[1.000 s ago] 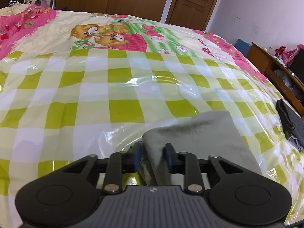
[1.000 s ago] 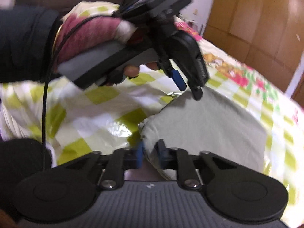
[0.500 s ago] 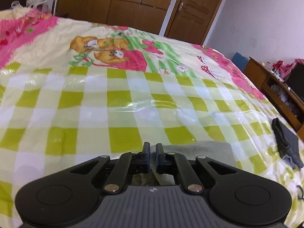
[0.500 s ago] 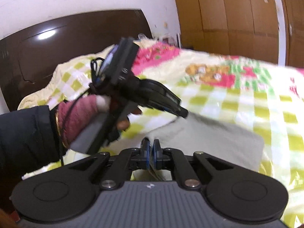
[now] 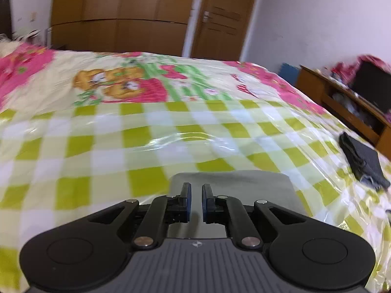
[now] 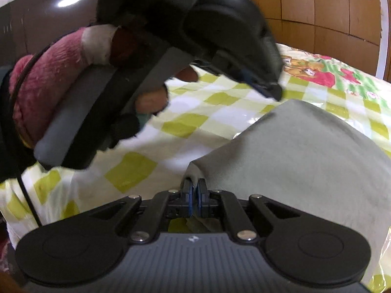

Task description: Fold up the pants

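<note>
Right tongs (image 6: 194, 190) pinch grey pants (image 6: 305, 161) corner; left tongs (image 5: 196, 195) above.

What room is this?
Most likely a bedroom: a bed with a cartoon bear bedspread, a wooden wardrobe and a dark headboard.

Both the left gripper (image 5: 196, 202) and right gripper (image 6: 194, 196) have closed; pants (image 6: 305, 161) corner now pinched.

A home bedroom: bed (image 5: 171, 127) (cartoon bedspread), wooden wardrobe (image 5: 117, 12)
</note>
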`<state>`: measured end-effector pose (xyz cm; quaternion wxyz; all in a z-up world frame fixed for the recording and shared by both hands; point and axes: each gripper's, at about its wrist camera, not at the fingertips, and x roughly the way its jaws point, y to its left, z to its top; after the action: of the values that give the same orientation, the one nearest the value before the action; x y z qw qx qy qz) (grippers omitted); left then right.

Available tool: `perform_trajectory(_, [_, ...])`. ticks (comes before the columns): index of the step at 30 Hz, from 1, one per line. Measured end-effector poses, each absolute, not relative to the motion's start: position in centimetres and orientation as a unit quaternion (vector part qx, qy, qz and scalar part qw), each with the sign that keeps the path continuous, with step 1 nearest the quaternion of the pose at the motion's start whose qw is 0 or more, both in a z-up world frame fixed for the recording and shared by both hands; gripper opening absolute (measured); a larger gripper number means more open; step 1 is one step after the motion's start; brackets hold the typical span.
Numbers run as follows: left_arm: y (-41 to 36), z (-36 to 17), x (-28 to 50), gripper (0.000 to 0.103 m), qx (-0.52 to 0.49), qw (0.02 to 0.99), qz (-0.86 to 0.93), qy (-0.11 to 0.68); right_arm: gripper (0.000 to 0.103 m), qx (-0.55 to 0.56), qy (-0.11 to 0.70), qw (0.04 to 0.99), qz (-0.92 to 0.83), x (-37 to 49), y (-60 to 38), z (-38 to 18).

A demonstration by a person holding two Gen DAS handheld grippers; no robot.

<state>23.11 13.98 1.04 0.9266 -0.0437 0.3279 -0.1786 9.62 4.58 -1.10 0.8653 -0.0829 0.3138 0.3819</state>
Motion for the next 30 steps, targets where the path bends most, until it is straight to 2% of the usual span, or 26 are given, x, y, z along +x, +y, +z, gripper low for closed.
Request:
perform_trajectory(5, [12.4,-1.8,26.2,0.022,-0.031,0.917,-0.155,0.365,0.005,-0.12,0.31,0.857,0.394,8.8,4.8,-1.4])
perform_trajectory(9, [14.2,-4.4,26.5,0.024,-0.052,0.913,-0.11,0.389,0.007,-0.125,0.321,0.842,0.416,8.6,4.0,-1.8])
perform_trajectory(15, [16.2,-3.1,24.4,0.027,-0.075,0.926,-0.076,0.363,0.01,-0.082,0.325,0.842,0.421,7.6,0.7,0.3])
perform_trajectory(21, [15.8,0.0,20.5,0.03,-0.072,0.943,-0.098,0.311,0.022,-0.011,0.307,0.872,0.381,6.6,-6.0,3.5])
perform_trajectory(26, [13.6,-1.9,18.7,0.032,-0.018,0.931,-0.116,0.346,0.031,0.017,0.313,0.9,0.302,8.7,-10.4,3.6])
perform_trajectory(30, [14.3,-3.5,17.9,0.036,-0.031,0.926,-0.104,0.361,0.032,0.037,0.329,0.912,0.244,12.6,-11.4,2.6])
